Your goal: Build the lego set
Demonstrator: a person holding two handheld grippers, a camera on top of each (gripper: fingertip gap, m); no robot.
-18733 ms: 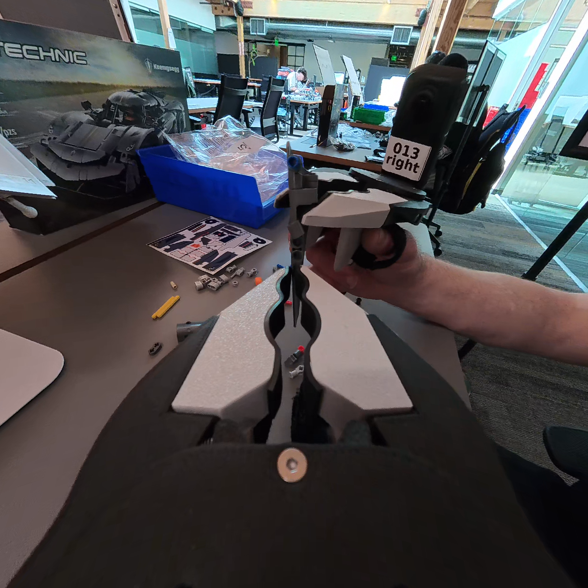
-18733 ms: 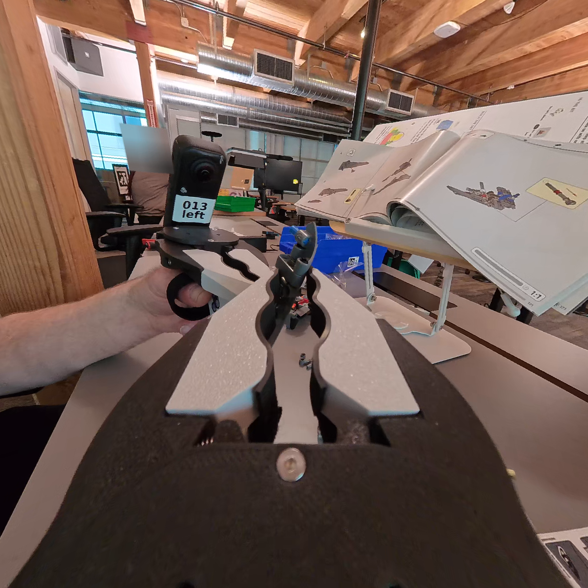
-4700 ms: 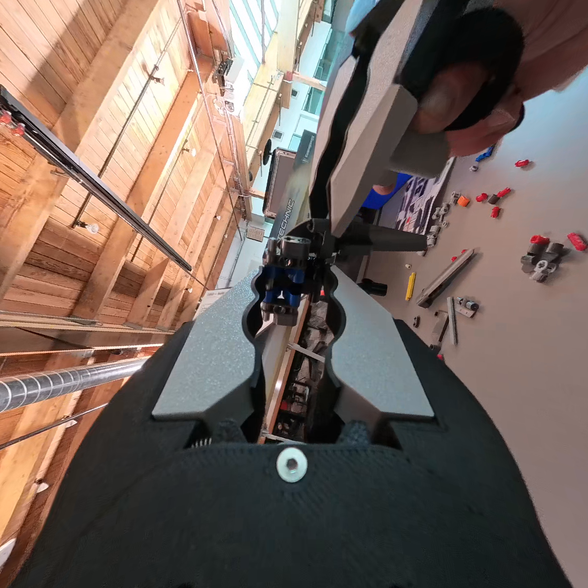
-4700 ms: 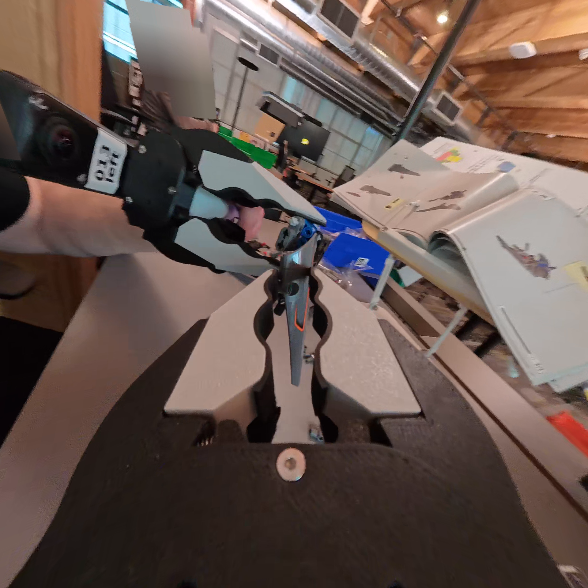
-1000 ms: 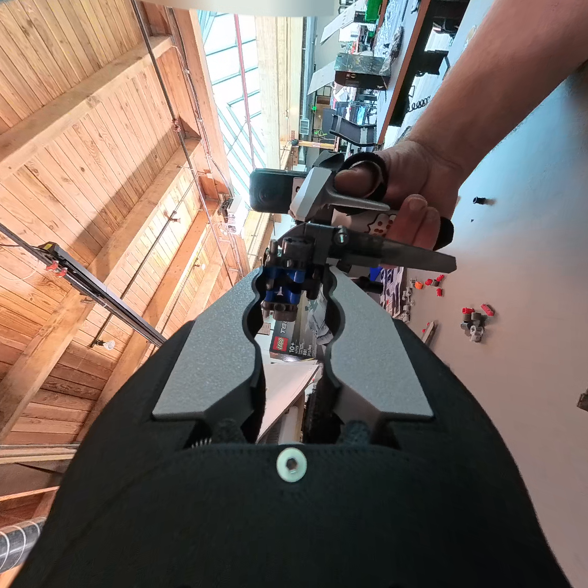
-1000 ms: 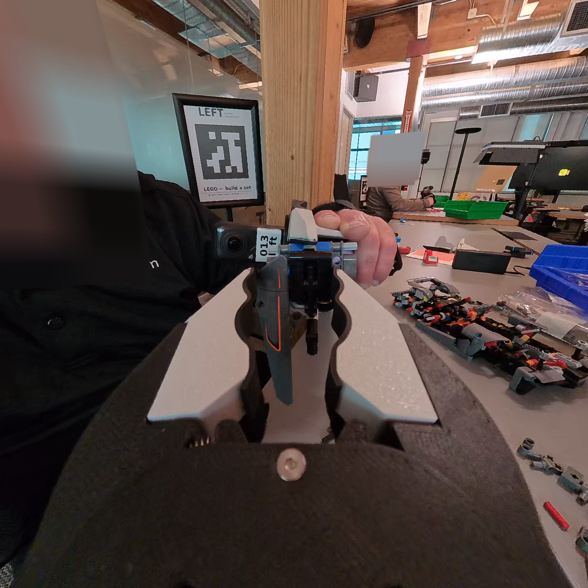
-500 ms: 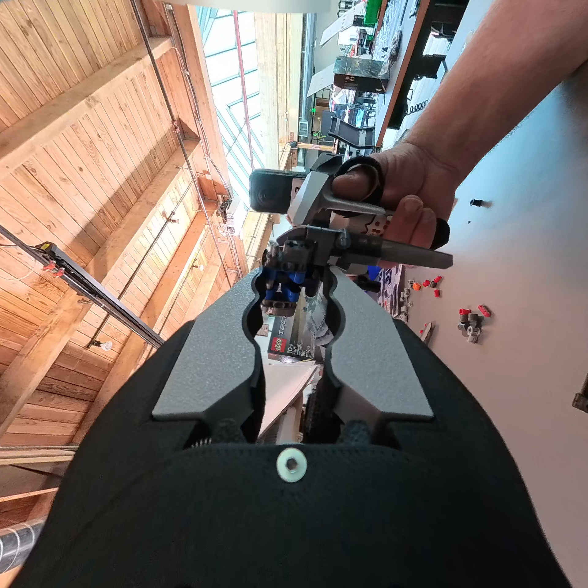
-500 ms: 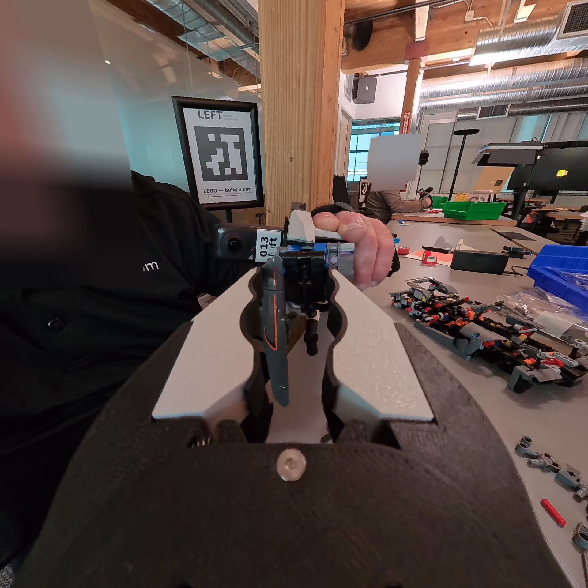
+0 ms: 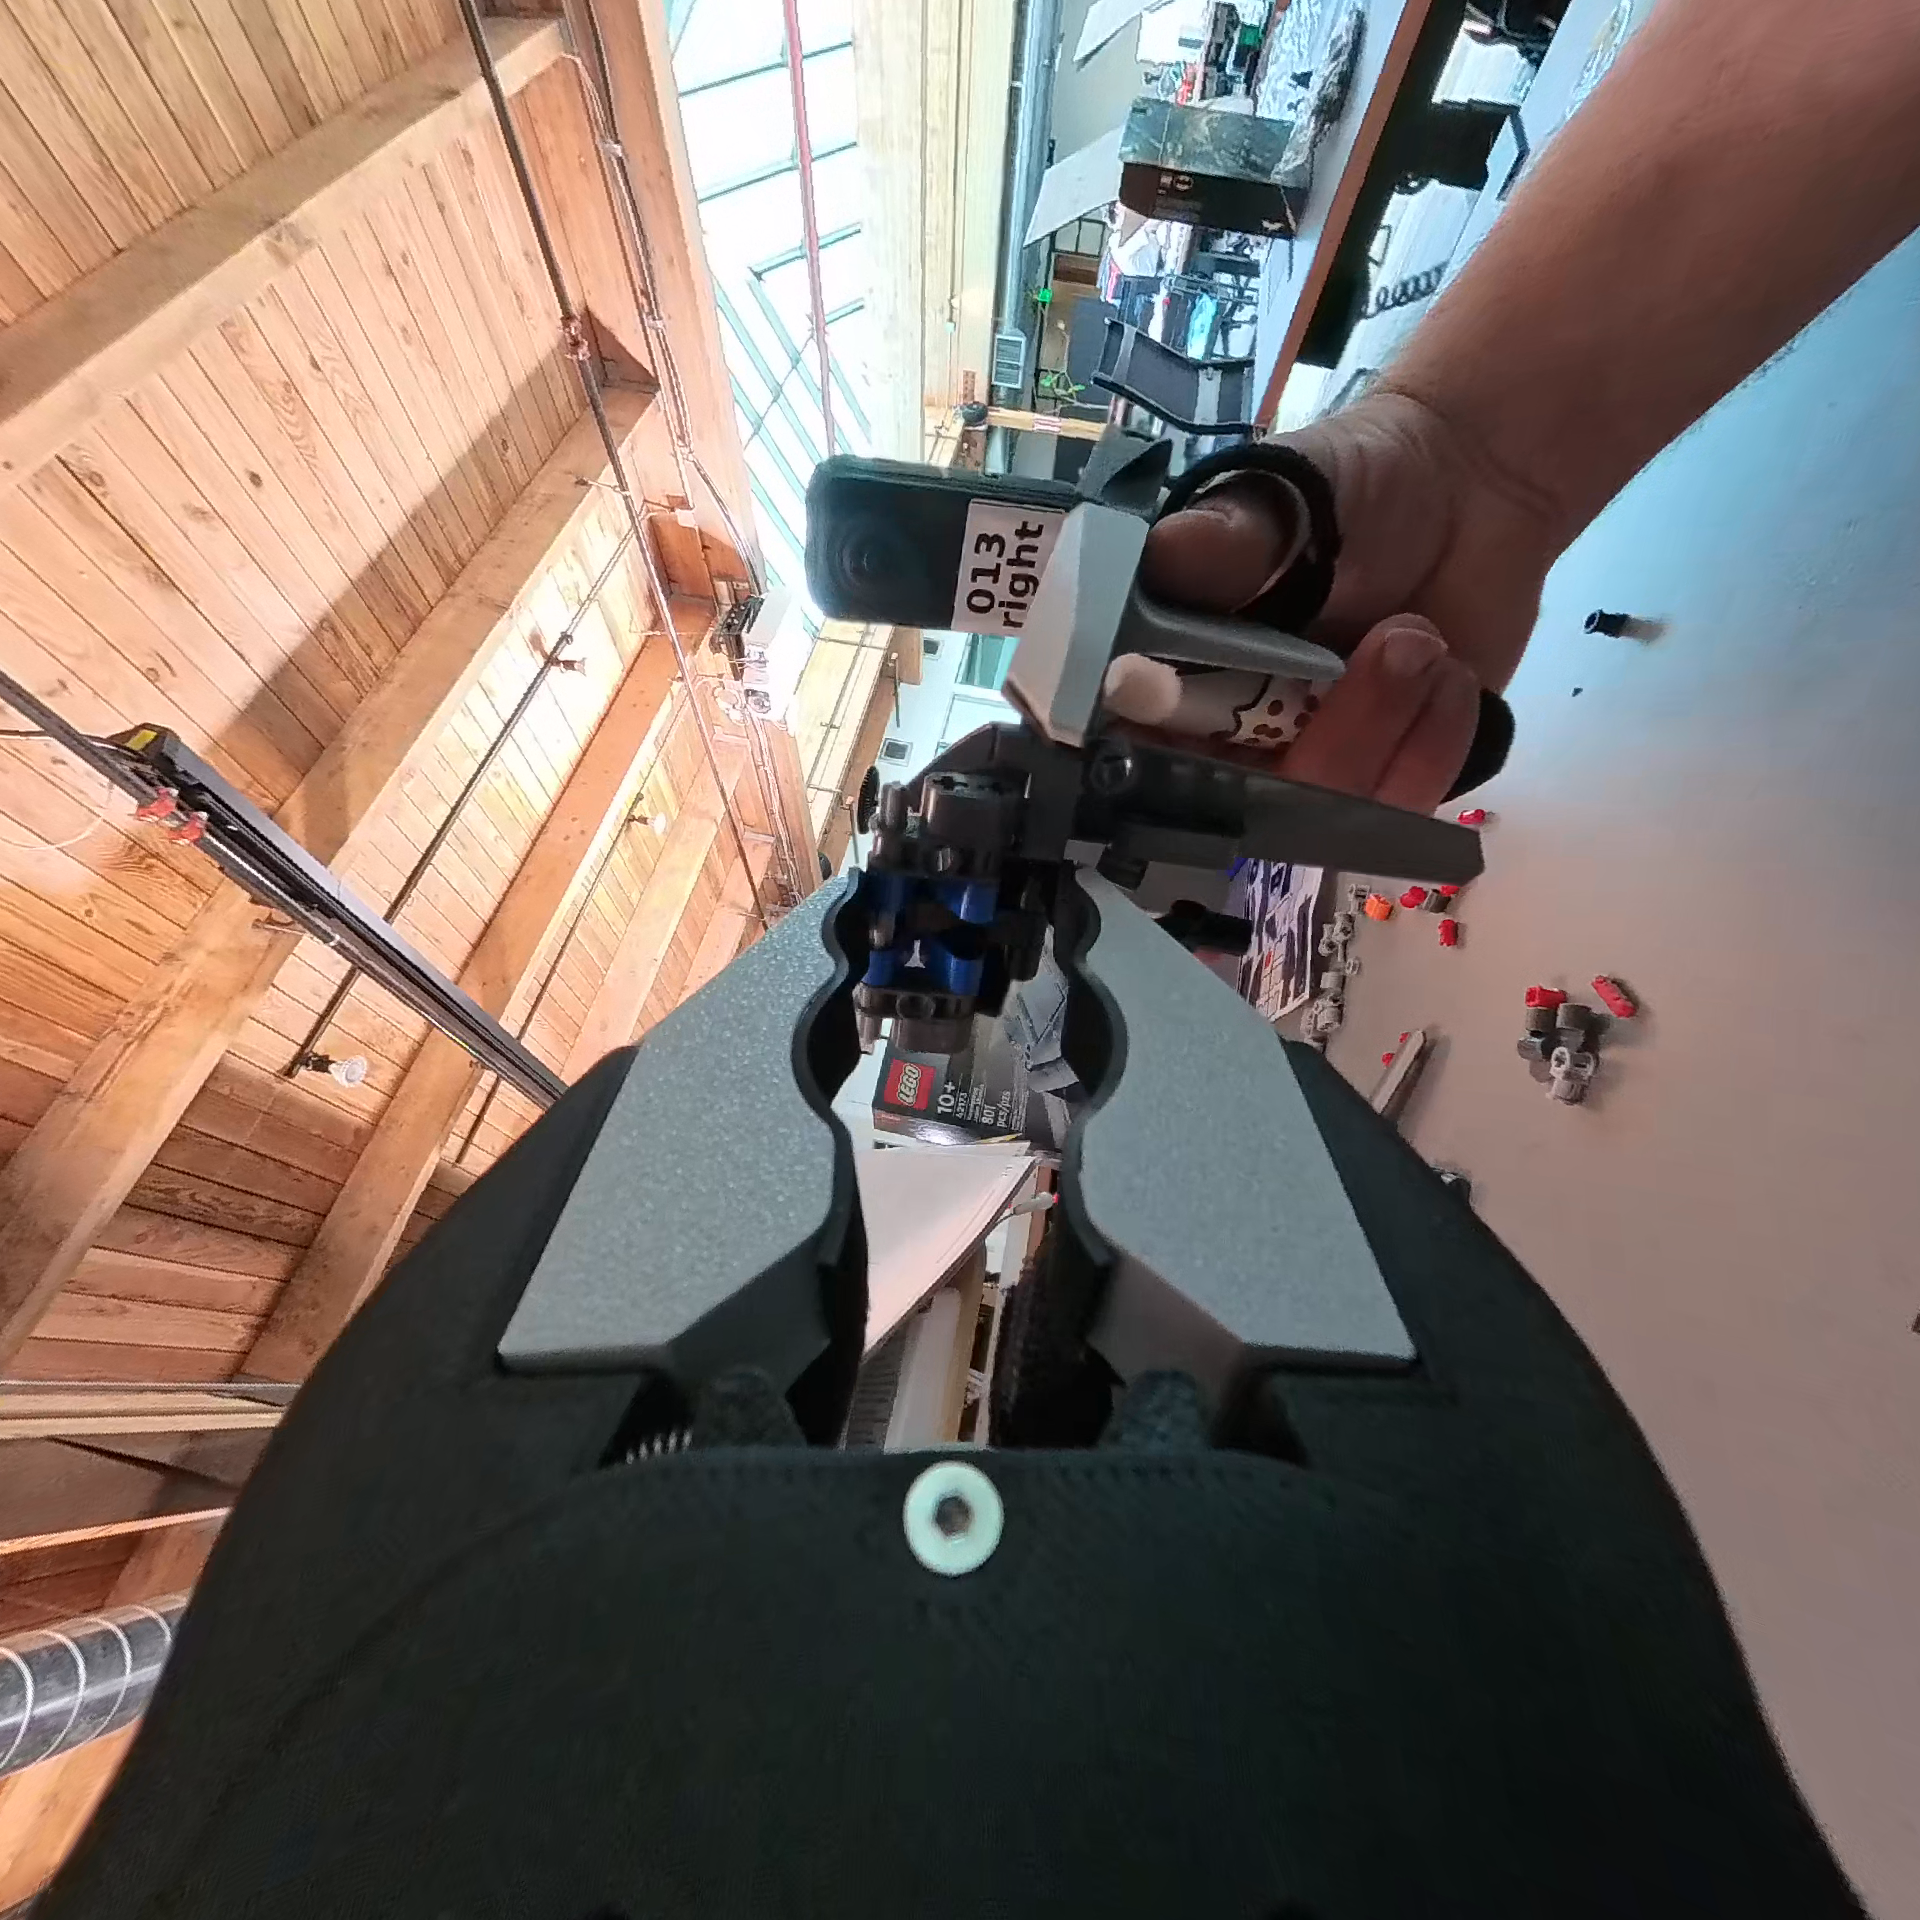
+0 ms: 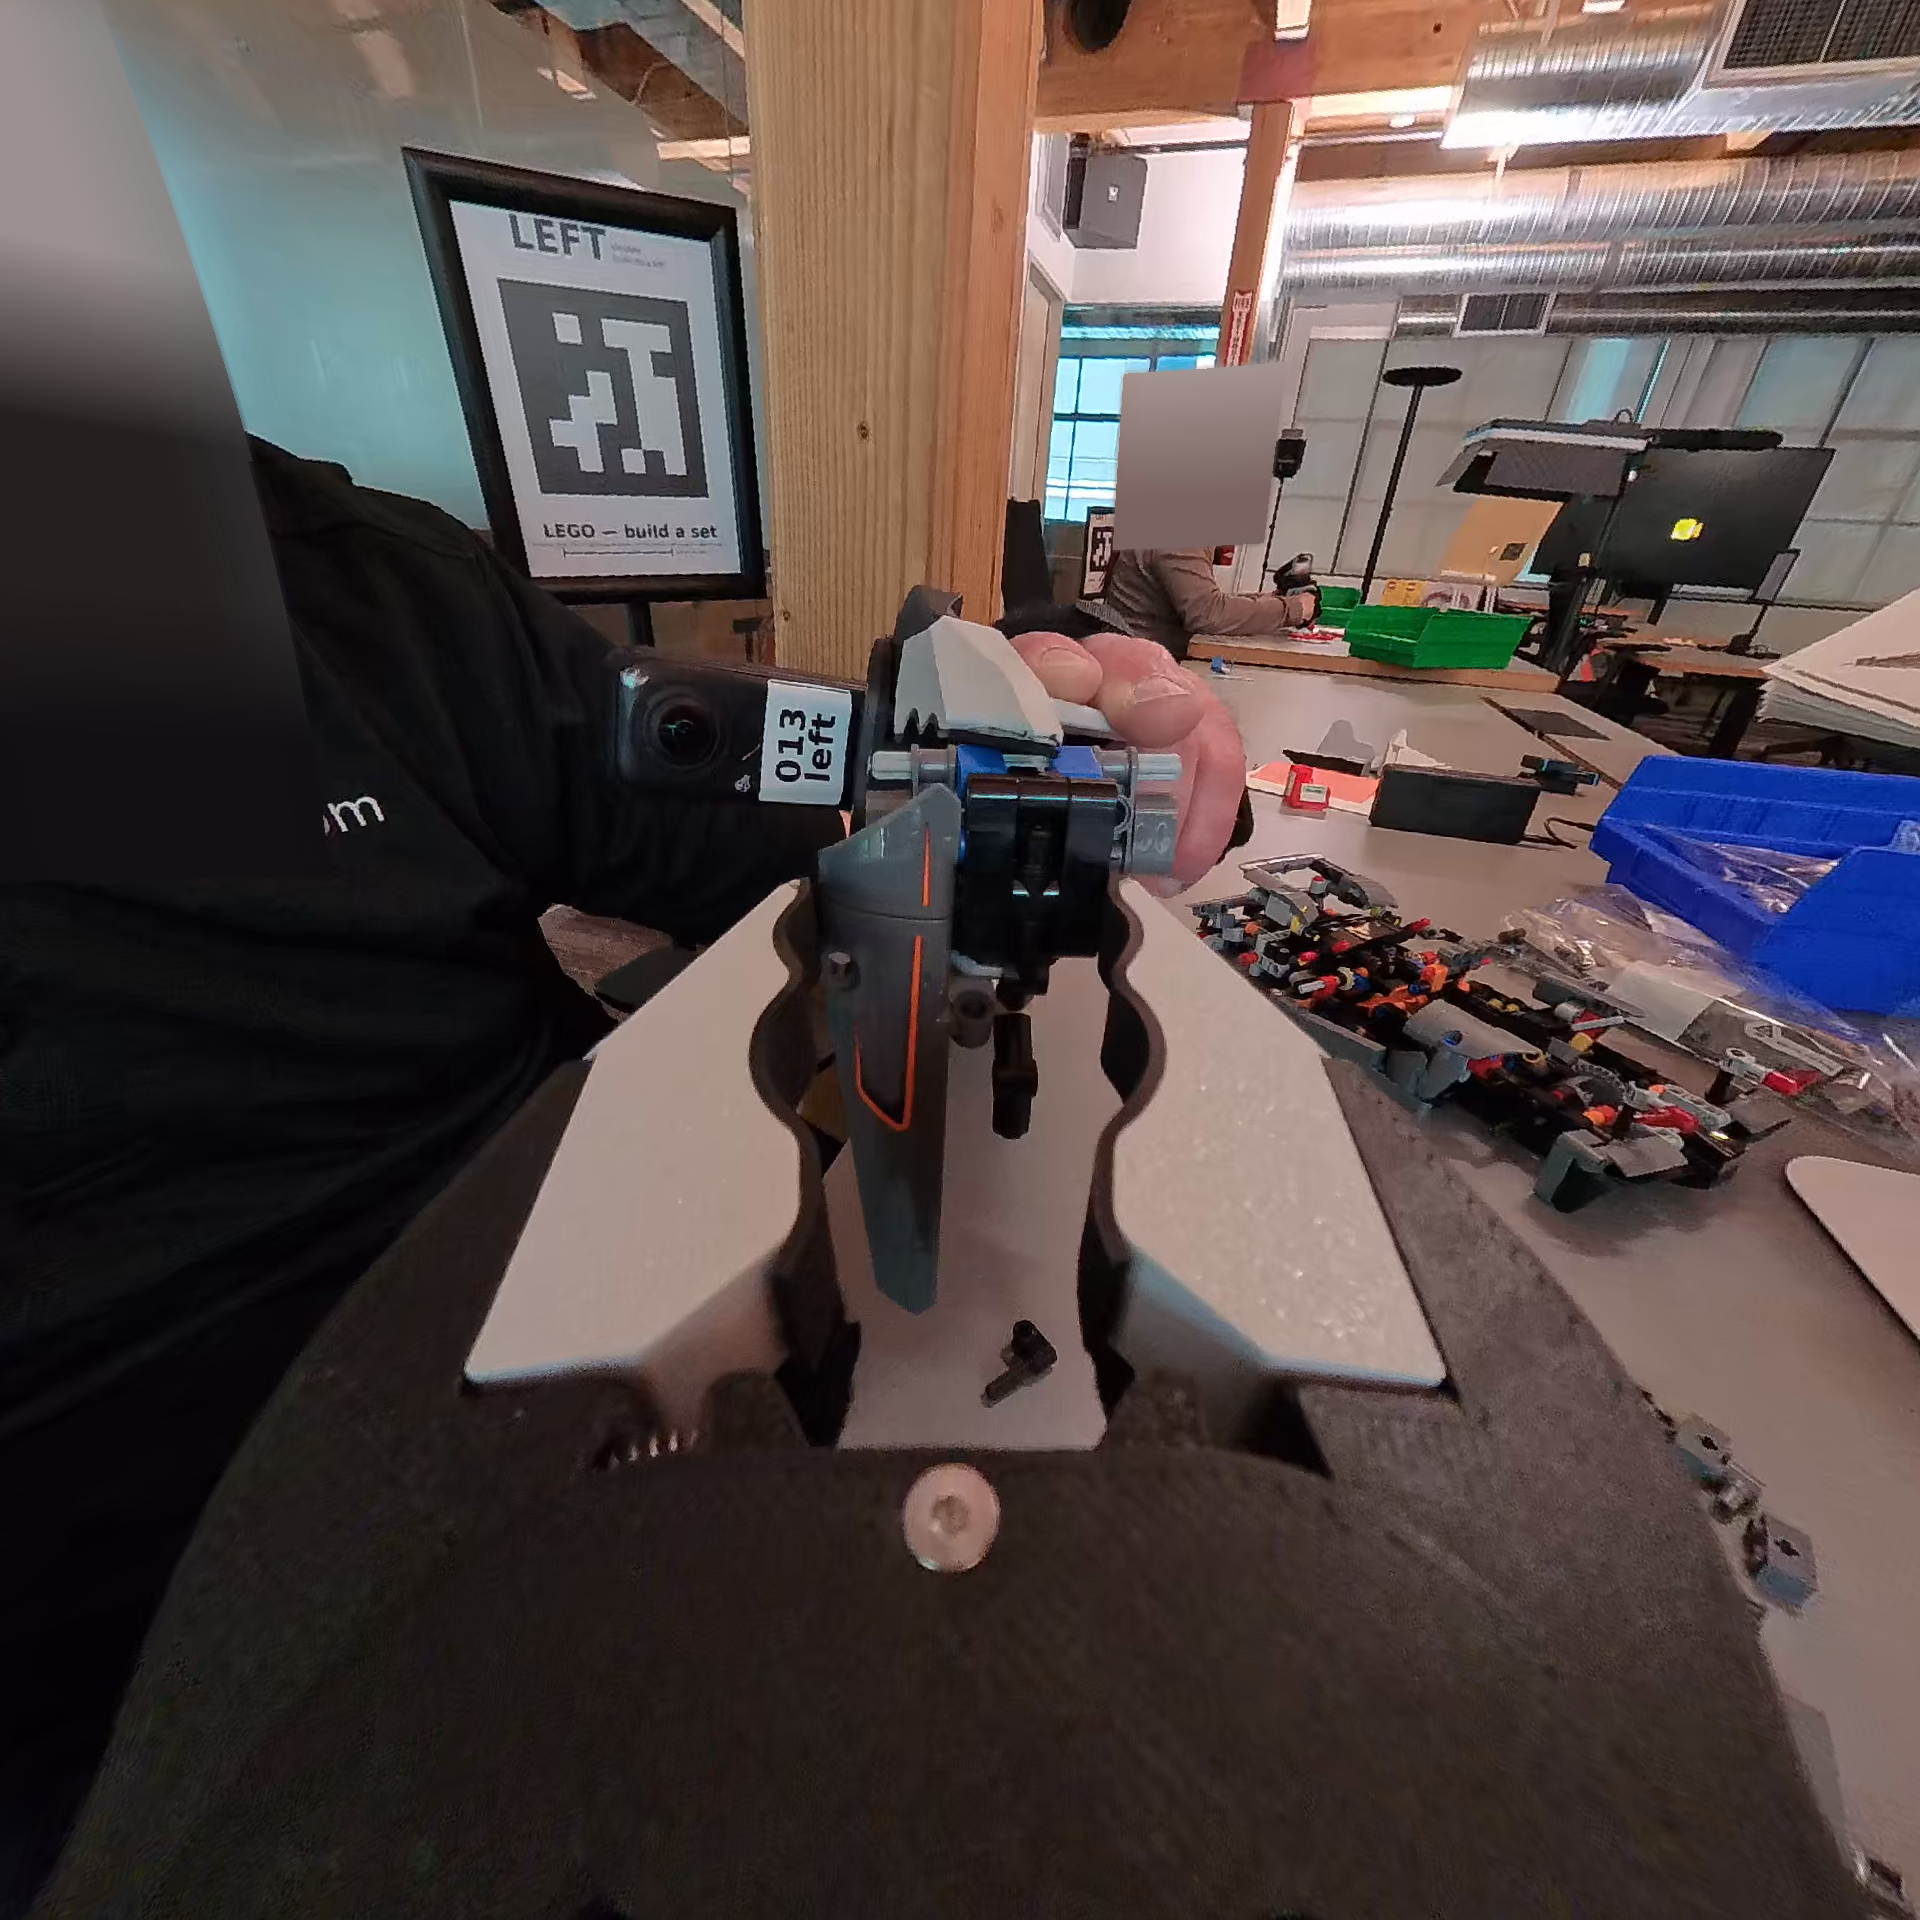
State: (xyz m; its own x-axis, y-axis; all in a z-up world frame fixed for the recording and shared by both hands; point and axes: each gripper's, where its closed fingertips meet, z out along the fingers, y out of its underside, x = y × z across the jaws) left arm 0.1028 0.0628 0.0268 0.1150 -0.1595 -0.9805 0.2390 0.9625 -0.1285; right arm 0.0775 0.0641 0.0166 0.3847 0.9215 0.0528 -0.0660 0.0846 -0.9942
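1. Left claw (image 9: 951,914): narrow and clamped on the blue-and-black end of the small lego assembly (image 9: 935,951), right at its fingertips. The hold looked firm.
2. Right claw (image 10: 961,914): also narrow, with its tips closed on either side of the same assembly. The grey panel (image 10: 888,1039) with the orange stripe hung back between its fingers, toward the camera.
3. The assembly was in the air between the two claws, which met almost at right angles. It was clear of the table (image 10: 1558,1299).
4. I judged the step in hand to be seating or aligning the panel on the black block (image 10: 1029,862). I could not see whether the joint was fully home.
5. To do it well:
   - Keep the left claw as the fixed anvil.
   - Press with the right claw straight along the pin line, without twisting.
   - Do not slacken either grip until the joint has clicked.
6. Risk: a small black pin (image 10: 1018,1361) lay on the table beneath the right claw's fingers. I could not tell whether it belonged to this assembly, and it needs checking.
7. The half-built car frame (image 10: 1455,1018) sat on the table to the right of the right claw, well apart. That is probably where the assembly goes.
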